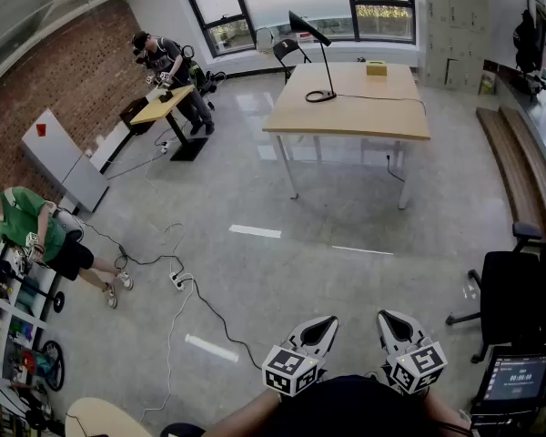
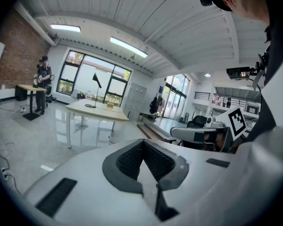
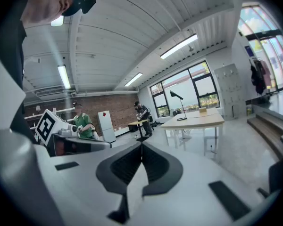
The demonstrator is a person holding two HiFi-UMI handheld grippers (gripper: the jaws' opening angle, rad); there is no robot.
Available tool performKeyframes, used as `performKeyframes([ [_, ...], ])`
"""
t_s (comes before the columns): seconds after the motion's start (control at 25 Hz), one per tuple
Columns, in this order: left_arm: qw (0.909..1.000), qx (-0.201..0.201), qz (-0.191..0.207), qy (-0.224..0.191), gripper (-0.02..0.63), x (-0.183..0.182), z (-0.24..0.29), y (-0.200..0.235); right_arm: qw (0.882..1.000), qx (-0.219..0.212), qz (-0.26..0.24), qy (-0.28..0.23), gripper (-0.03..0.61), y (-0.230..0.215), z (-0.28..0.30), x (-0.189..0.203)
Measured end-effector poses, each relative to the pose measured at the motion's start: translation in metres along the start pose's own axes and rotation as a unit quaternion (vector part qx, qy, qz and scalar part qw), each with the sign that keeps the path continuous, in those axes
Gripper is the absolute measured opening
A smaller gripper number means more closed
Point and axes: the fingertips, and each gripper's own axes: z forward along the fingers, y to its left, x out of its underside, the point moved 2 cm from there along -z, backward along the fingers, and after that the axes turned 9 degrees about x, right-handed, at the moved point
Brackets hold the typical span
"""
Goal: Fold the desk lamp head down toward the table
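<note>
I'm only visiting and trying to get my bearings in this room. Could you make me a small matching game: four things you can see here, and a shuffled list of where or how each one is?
Things:
1. desk lamp
2. yellow box
3. black office chair
4. left gripper

Place or state:
A. on the floor at the head view's right edge
B. jaws together, nothing between them
C. standing on the wooden table, head raised
D. at the table's far edge, right of the lamp

Pairs: 1-C, 2-D, 3-A, 4-B
</note>
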Motion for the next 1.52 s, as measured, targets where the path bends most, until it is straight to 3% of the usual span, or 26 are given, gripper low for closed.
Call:
performKeyframes([
  [0.28, 0.9998, -0.002, 0.016, -0.014, 0.003, -0.018, -0.002, 0.000, 1.000, -0.004, -0.019, -0.015, 0.005, 0.002, 0.001, -0.018],
  [0.72, 0.9999, -0.006, 0.009, -0.006, 0.003, -0.008, 0.002, -0.009, 1.000, -0.001, -0.014, -0.008, 0.005, -0.004, -0.010, -0.009],
  [1.2, 0.9999, -0.008, 0.010, -0.004, 0.003, -0.014, 0.041, -0.025, 0.999, 0.000, 0.010, -0.031, 0.005, -0.044, -0.017, -0.022],
  [1.52, 0.9998, 0.011, 0.014, 0.008, 0.003, 0.013, 0.062, -0.055, 1.000, 0.017, 0.019, -0.018, 0.005, -0.070, -0.044, 0.008],
])
